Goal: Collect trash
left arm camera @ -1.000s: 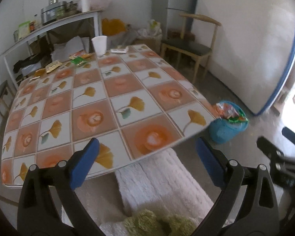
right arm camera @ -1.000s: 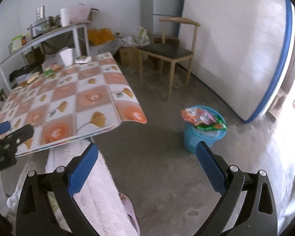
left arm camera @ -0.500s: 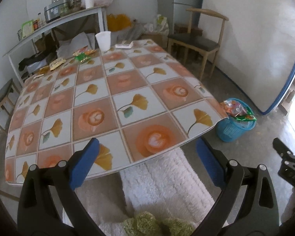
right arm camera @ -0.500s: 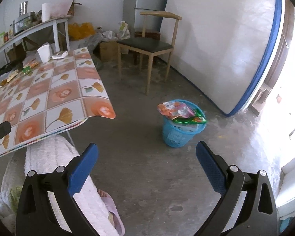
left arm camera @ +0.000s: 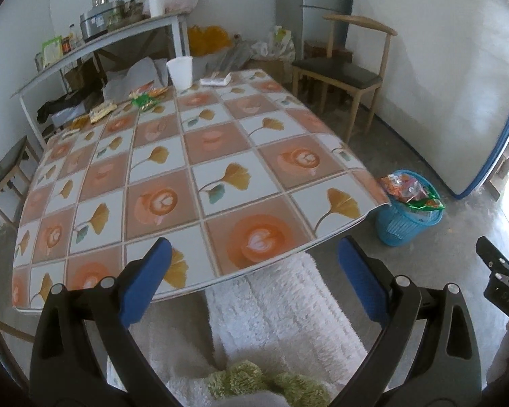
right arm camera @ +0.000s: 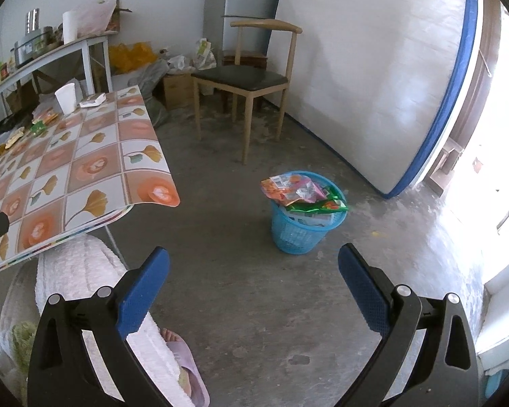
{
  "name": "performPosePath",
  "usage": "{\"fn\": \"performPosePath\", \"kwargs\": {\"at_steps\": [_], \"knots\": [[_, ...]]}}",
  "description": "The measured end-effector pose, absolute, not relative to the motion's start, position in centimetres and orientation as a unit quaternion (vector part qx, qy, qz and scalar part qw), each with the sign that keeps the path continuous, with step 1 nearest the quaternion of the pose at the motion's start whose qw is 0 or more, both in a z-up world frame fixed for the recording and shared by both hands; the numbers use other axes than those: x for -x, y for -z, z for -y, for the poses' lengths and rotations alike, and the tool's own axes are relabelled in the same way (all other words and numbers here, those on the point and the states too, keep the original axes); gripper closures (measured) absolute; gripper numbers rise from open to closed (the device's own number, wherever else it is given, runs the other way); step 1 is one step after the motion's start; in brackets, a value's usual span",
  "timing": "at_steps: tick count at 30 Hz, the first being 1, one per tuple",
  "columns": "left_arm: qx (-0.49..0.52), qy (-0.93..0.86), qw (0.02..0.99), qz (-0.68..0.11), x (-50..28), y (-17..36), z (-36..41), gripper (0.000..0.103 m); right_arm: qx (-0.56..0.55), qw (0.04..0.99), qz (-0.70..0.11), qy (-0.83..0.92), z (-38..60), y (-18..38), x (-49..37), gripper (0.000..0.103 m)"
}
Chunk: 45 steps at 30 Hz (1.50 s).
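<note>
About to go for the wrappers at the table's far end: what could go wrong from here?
1. The blue basket is heaped over its rim; added trash may slide off.
2. The white cup stands beside the wrappers; a reach could topple it.
3. Both tongs, left and right, hang far from them.

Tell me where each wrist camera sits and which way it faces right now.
Left wrist: behind the open left gripper, facing the tiled table; the right gripper's tip shows at right.
Right wrist: behind the open right gripper, facing the floor and blue trash basket; slippered foot below.
Shared: table, basket, wooden chair, white cup.
</note>
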<state>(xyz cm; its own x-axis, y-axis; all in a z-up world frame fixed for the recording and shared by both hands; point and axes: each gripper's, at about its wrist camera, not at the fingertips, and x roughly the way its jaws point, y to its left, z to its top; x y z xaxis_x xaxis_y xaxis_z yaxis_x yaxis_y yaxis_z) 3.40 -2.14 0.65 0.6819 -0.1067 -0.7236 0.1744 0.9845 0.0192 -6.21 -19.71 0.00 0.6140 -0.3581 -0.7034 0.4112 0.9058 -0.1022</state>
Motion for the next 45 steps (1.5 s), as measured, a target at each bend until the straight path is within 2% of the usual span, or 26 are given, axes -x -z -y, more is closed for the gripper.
{"fn": "performPosePath", "kwargs": {"at_steps": [45], "knots": [[-0.027,0.081,0.911,-0.404,-3.8,-0.6,2.1,0.008,-0.033,0.9,-0.377,0.217,19.8,-0.9,6.1,0.006]]}}
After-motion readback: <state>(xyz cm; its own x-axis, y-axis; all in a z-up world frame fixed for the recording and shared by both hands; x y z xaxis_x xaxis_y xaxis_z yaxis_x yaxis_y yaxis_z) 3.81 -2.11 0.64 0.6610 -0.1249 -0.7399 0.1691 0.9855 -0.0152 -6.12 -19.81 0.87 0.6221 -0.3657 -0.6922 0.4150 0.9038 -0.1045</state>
